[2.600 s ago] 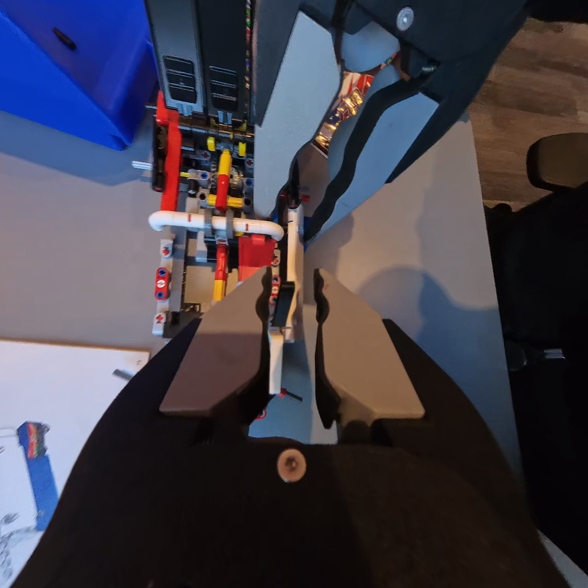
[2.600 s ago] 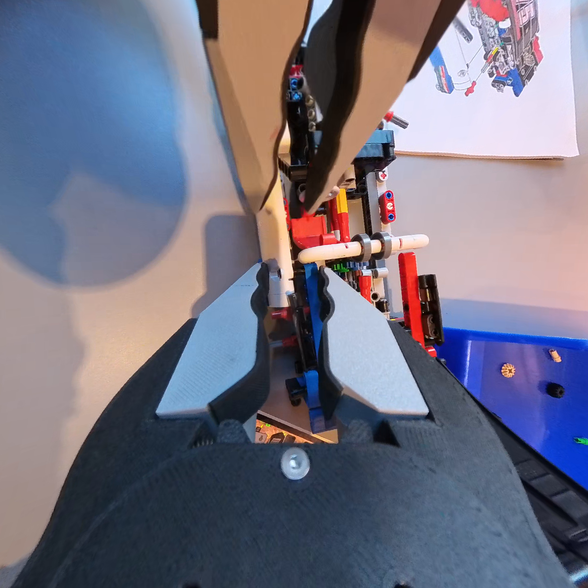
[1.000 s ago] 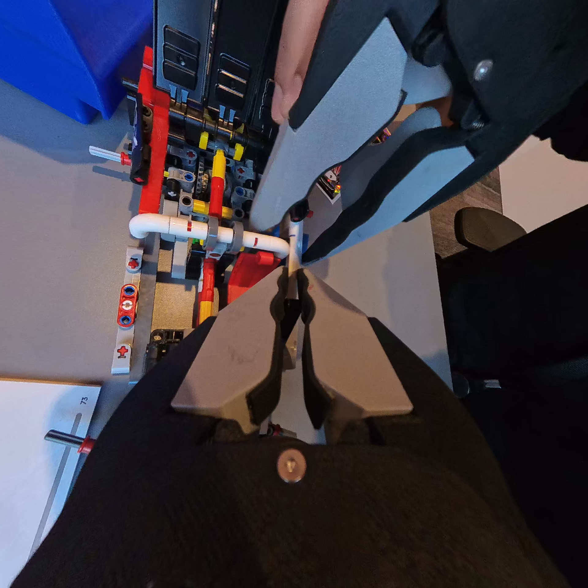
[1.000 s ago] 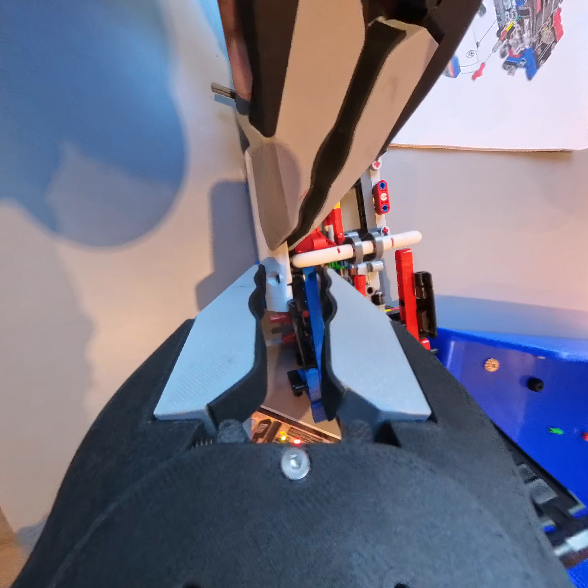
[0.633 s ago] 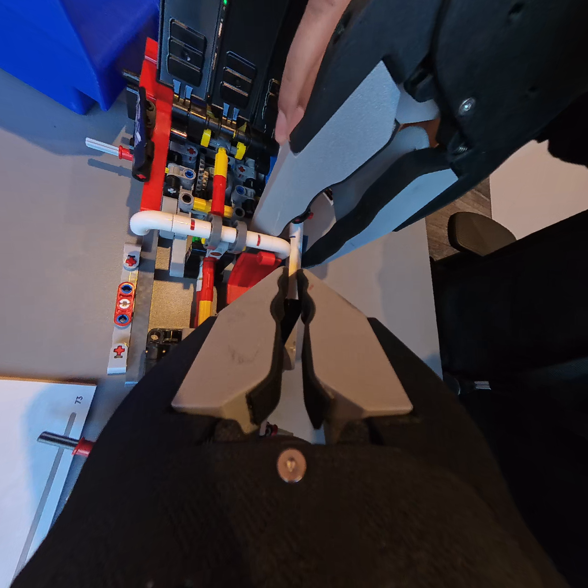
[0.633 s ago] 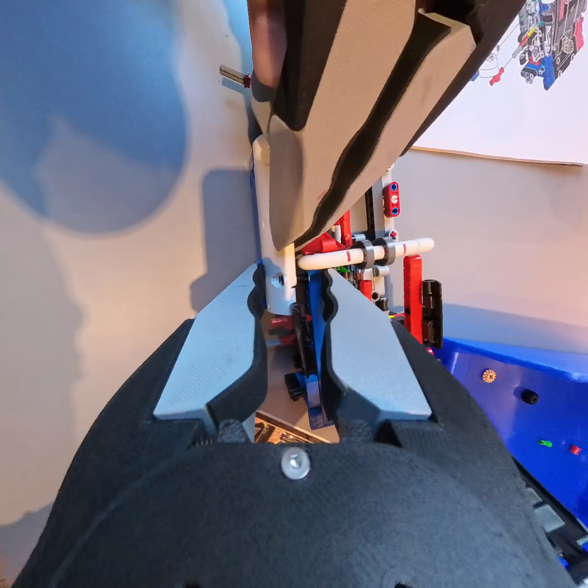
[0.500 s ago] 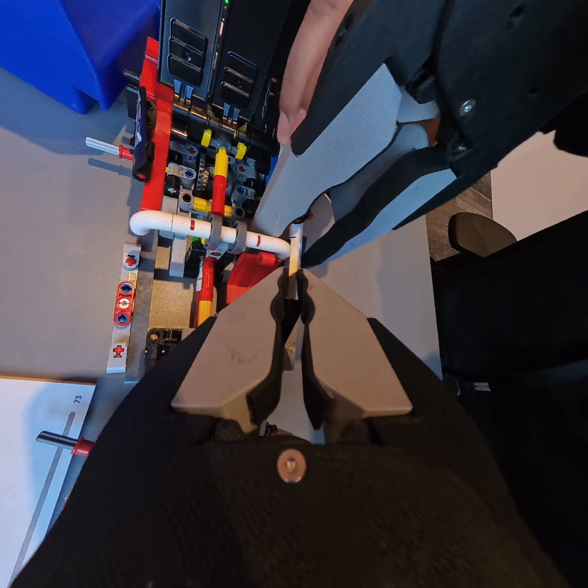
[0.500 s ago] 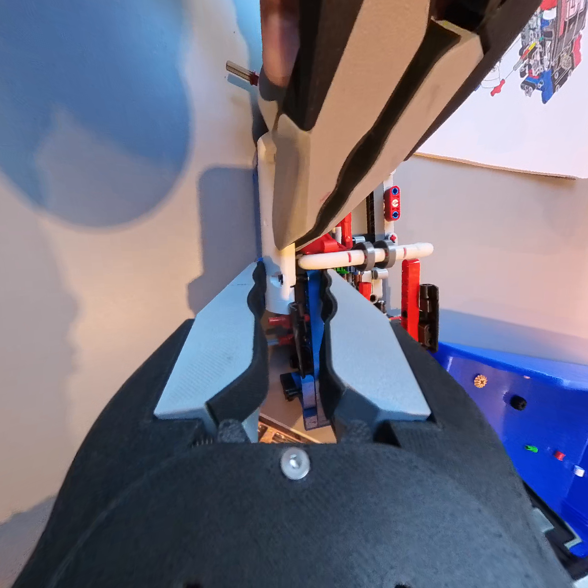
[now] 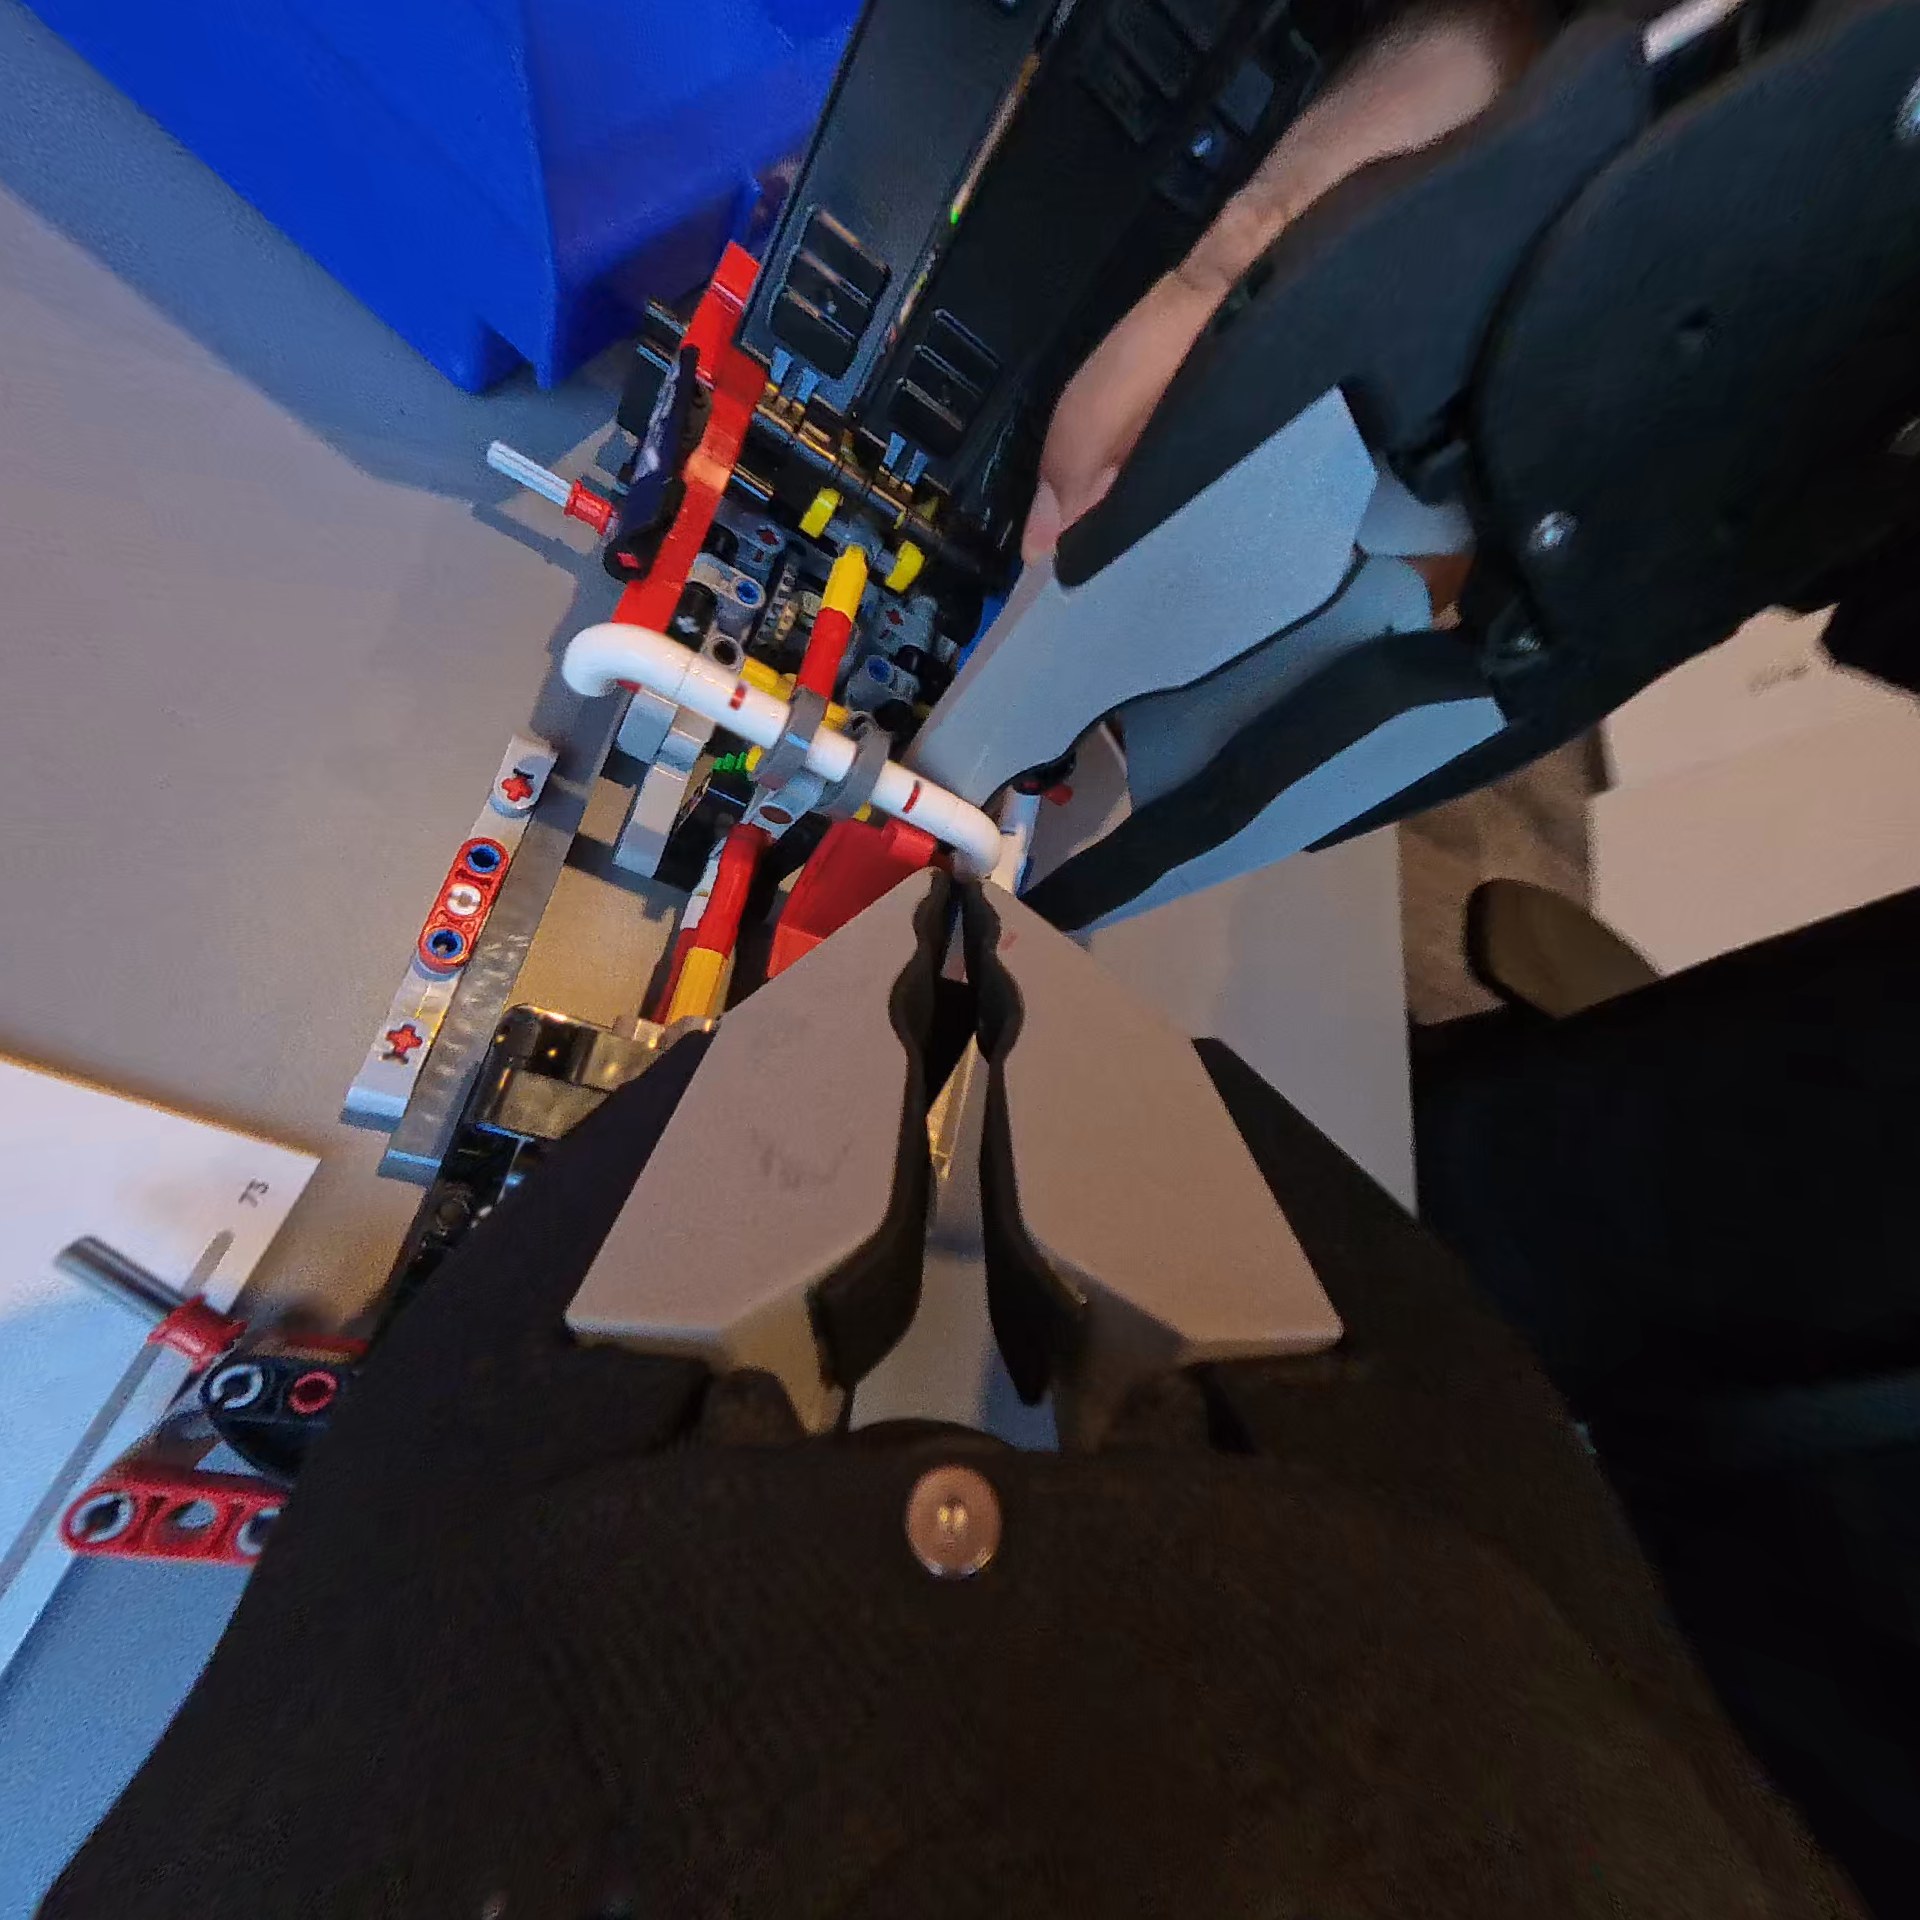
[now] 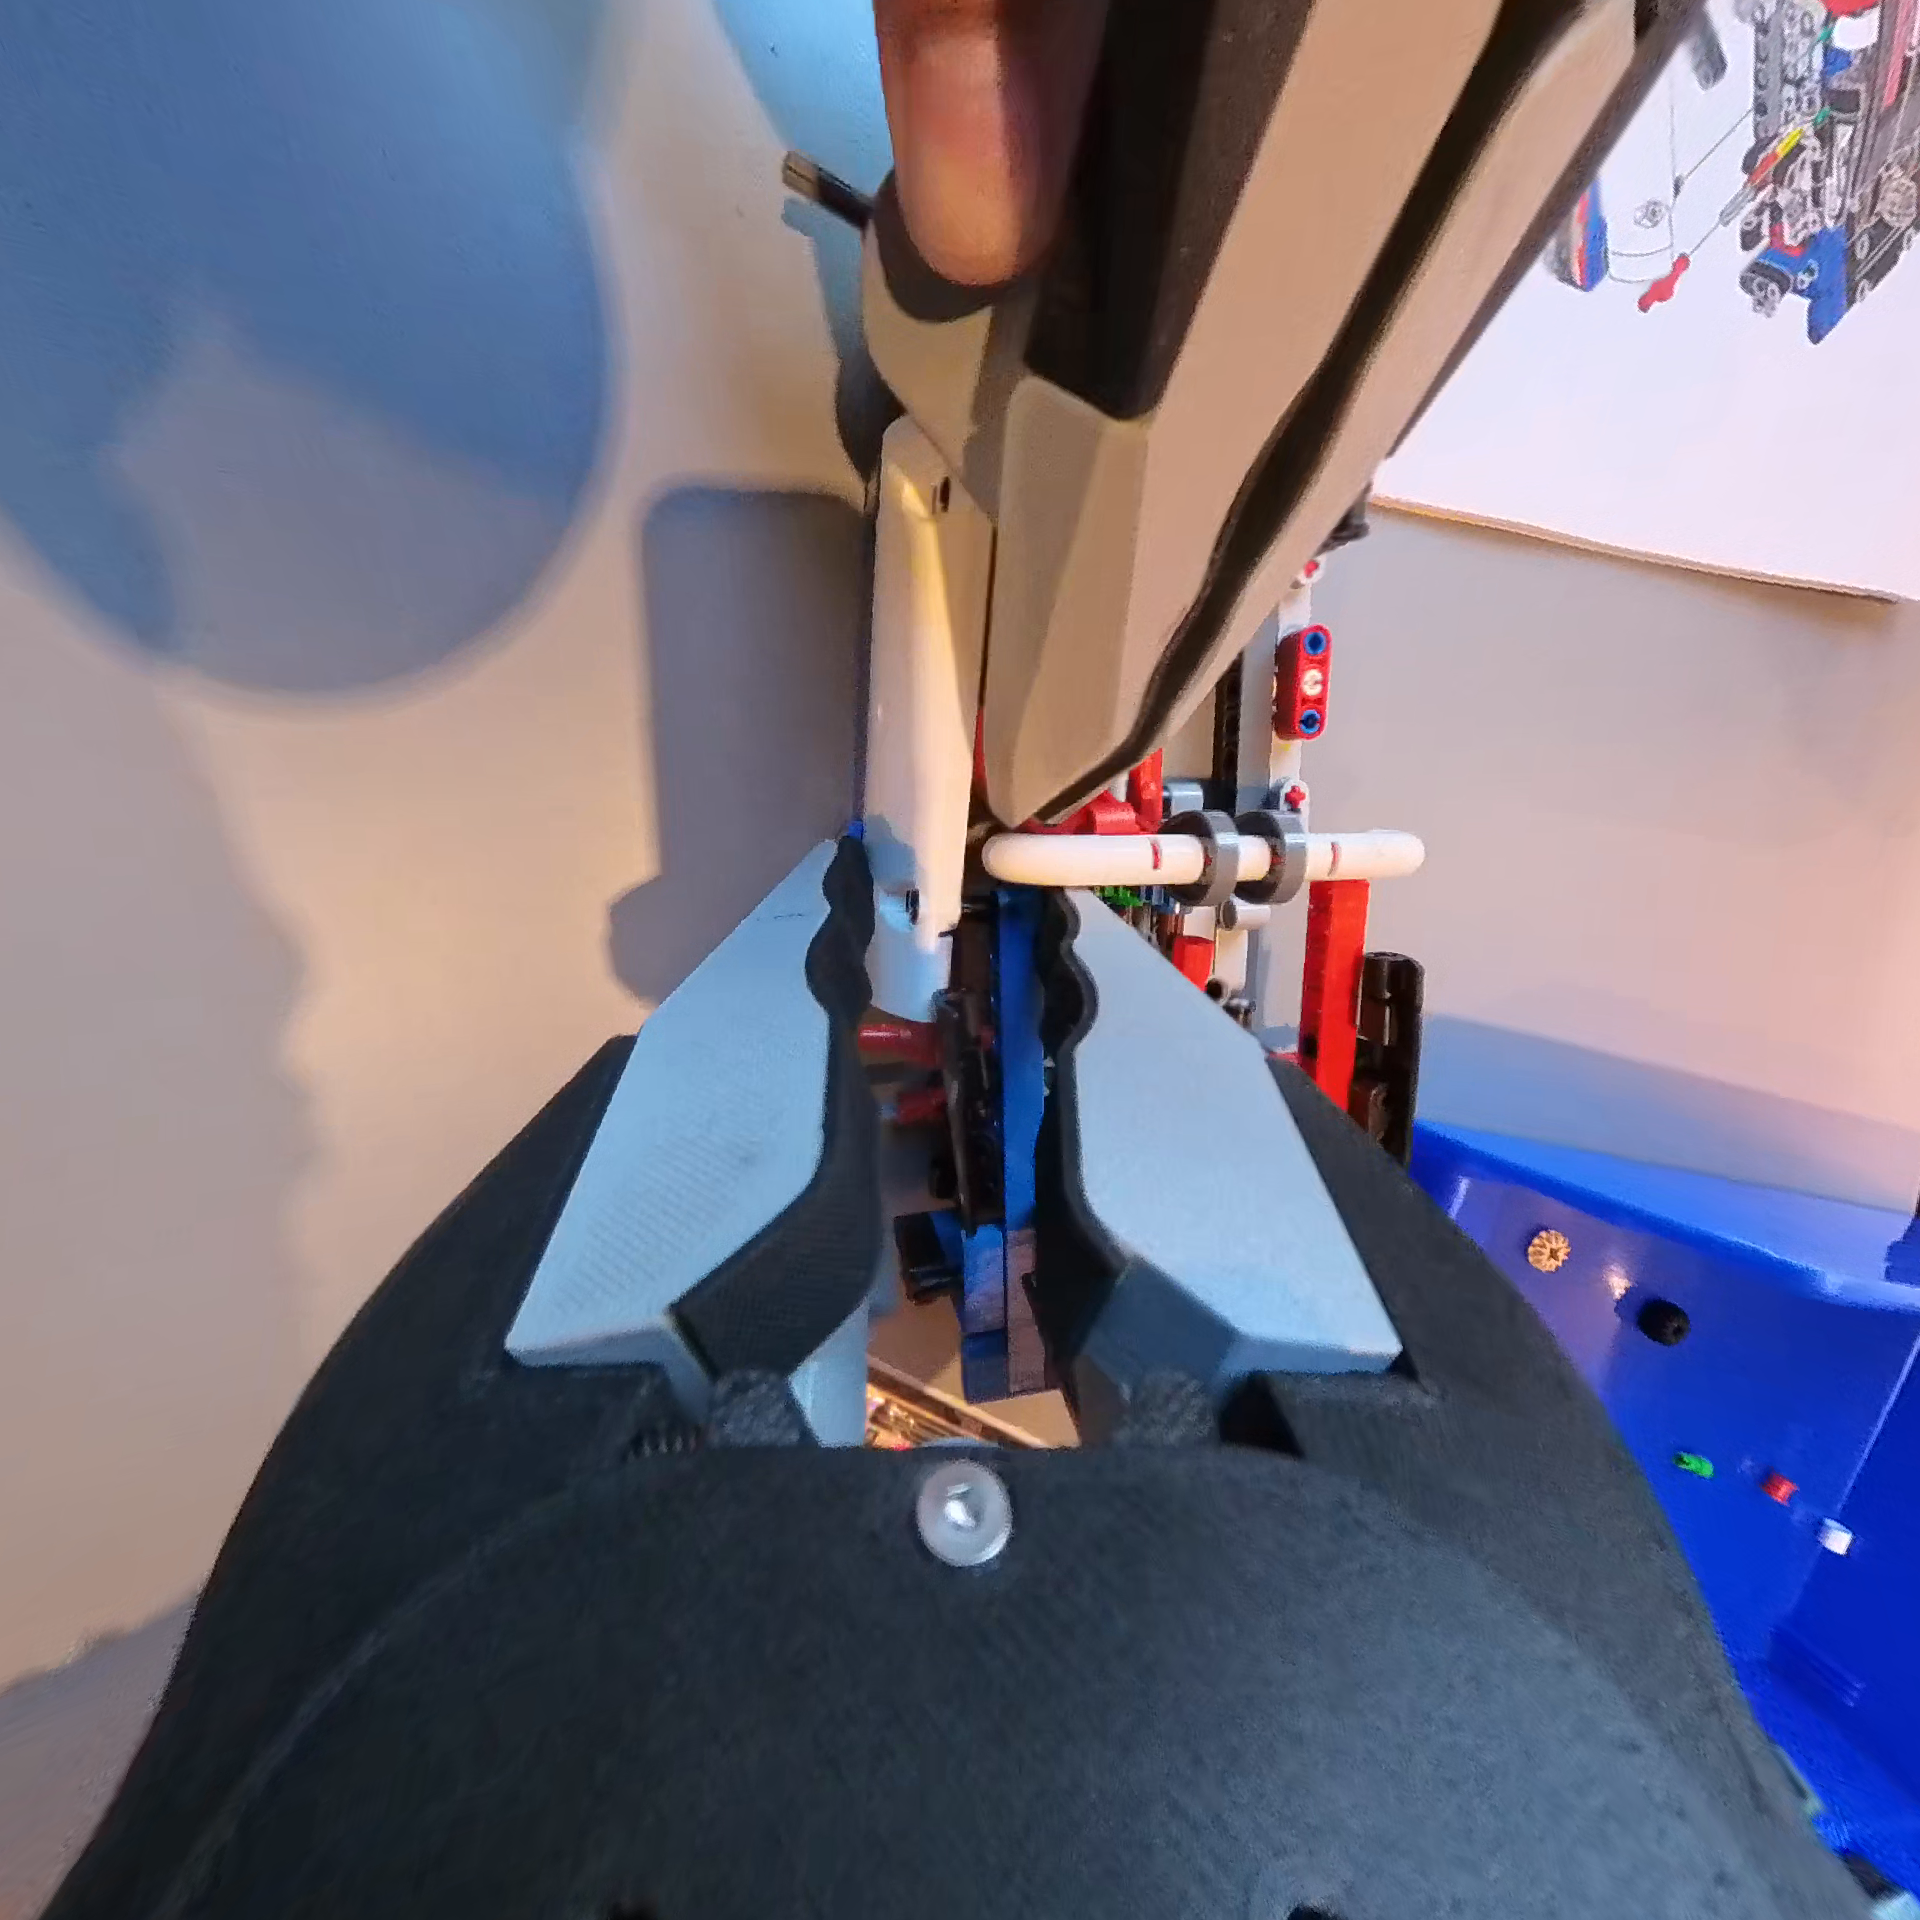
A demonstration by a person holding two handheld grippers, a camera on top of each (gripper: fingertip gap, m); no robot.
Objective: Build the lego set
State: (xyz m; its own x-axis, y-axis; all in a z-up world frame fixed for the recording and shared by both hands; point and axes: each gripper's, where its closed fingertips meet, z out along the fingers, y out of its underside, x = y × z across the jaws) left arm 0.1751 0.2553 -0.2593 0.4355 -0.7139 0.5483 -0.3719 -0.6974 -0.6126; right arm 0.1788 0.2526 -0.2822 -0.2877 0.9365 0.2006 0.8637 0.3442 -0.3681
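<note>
From my left wrist view, the left tool [image 9: 954, 904] has its fingers nearly together, pinched on the thin edge of a white panel [image 9: 1016, 826] at the near right corner of the lego model [image 9: 748, 707]. The model sits on the grey counter [image 9: 208, 644] just ahead of the tips and to their left: a white curved tube [image 9: 727, 698] runs across it, red and yellow beams stand behind that, and a grey strip with a small red connector [image 9: 462, 902] lies along its left side. A blue bin [image 9: 436, 177] sits far ahead on the left, the instruction sheet [image 9: 94, 1174] close by my left, with loose red and black beams beside it. The right tool [image 9: 1049, 831] comes in from ahead and to the right.

From my right wrist view, the right tool [image 10: 951, 883] is clamped across the model's side wall, one finger on the white panel [image 10: 920, 727], the other on a blue beam [image 10: 1013, 1039], with black parts sandwiched between. The left tool [image 10: 1023, 805] reaches down from above, its tips at the same panel just ahead of mine. The blue bin [image 10: 1662, 1299] is on my right.

I judge this as seating the white side panel: one tool braces, the other presses. Next I would squeeze steadily and squarely until the pins click home, then ease off without twisting the wall.
</note>
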